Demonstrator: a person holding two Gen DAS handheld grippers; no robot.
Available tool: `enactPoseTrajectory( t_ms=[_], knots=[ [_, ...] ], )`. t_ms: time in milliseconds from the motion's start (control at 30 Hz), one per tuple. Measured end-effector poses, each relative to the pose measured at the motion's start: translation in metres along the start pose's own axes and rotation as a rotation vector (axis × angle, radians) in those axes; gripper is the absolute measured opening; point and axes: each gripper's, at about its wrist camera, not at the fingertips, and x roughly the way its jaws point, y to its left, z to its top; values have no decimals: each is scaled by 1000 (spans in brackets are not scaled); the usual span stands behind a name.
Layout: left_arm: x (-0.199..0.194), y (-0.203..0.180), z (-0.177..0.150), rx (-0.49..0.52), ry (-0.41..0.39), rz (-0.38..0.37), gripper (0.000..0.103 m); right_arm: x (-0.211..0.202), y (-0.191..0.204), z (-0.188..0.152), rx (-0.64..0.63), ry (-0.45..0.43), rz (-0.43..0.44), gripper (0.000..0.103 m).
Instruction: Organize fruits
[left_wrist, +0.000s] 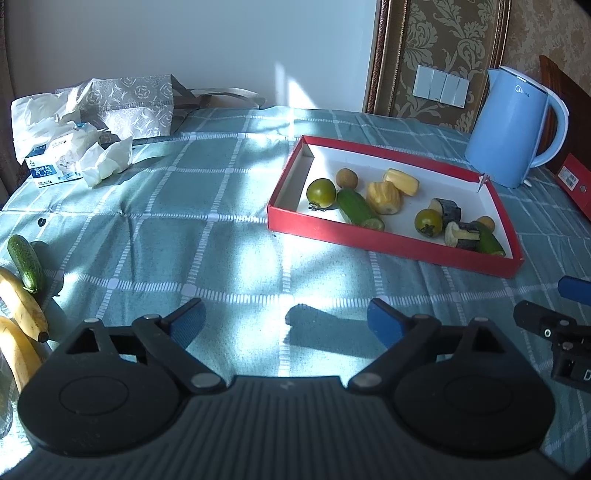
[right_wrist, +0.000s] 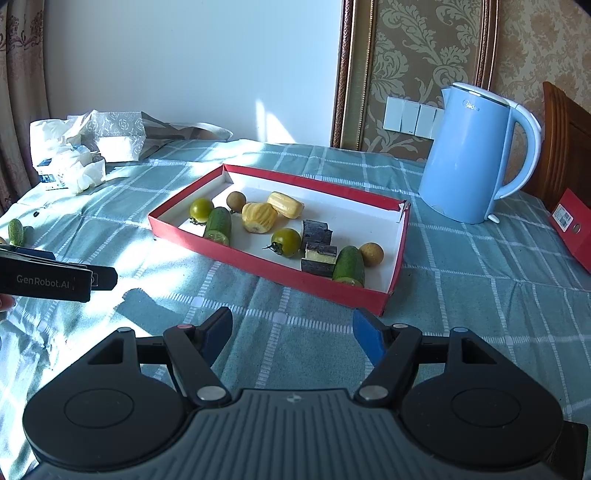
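A red box lid (left_wrist: 388, 243) (right_wrist: 258, 254) lies on the checked cloth and holds green tomatoes (left_wrist: 321, 192) (right_wrist: 286, 242), cucumber pieces (left_wrist: 356, 207) (right_wrist: 218, 224), yellow fruit pieces (left_wrist: 383, 197) (right_wrist: 259, 217), small brown round fruits (left_wrist: 347, 178) (right_wrist: 371, 254) and dark-skinned chunks (right_wrist: 317, 230). A whole cucumber (left_wrist: 25, 263) (right_wrist: 15, 232) and two bananas (left_wrist: 24, 306) lie at the table's left. My left gripper (left_wrist: 286, 323) is open and empty above the cloth, short of the lid. My right gripper (right_wrist: 291, 330) is open and empty near the lid's front corner.
A blue kettle (left_wrist: 513, 125) (right_wrist: 476, 155) stands behind the lid at the right. A red box (right_wrist: 574, 225) lies at the far right edge. A patterned bag (left_wrist: 129, 107), tissues (left_wrist: 107, 160) and a small carton (left_wrist: 51, 166) sit at the back left.
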Motion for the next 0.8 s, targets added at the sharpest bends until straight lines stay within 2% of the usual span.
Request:
enactPoseTrajectory(
  t_ms=[367, 567, 800],
  knots=[
    [1, 2, 4, -6, -7, -10, 94, 1, -2, -1, 4, 8, 0, 72],
    [-1, 4, 9, -4, -29, -12, 100, 3, 1, 1, -1, 9, 5, 72],
    [-2, 5, 11, 3, -39, -5, 101, 3, 3, 2, -6, 8, 4, 72]
  ],
)
